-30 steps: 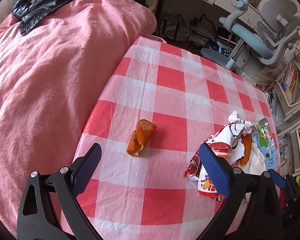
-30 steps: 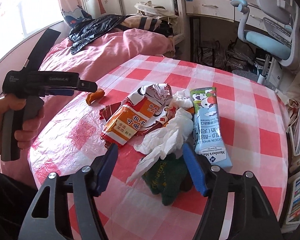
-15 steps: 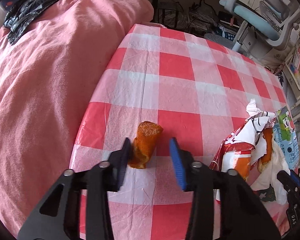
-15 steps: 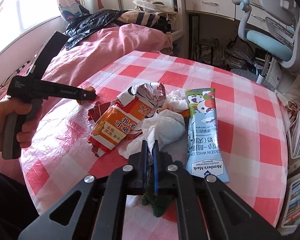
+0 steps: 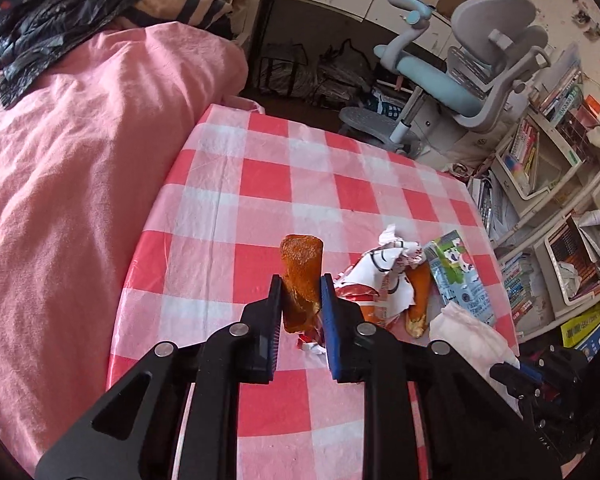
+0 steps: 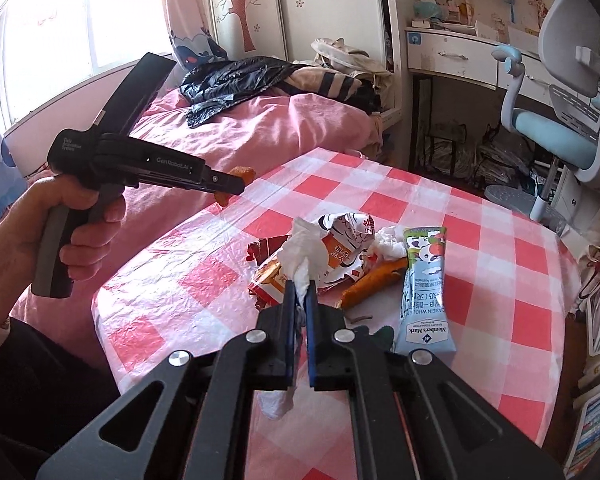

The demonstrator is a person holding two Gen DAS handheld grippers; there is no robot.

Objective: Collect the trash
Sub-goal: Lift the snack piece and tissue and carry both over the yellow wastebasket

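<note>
Left gripper (image 5: 300, 296) around orange peel (image 5: 302, 276)

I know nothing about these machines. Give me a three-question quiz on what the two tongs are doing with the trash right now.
1. True or false: the left tongs grip an orange peel.
2. What do the right tongs pinch: A) milk carton, B) white tissue, C) snack wrapper?
3. Name the cloth pattern on the table.

Key: 1 true; 2 B; 3 red and white checks.
</note>
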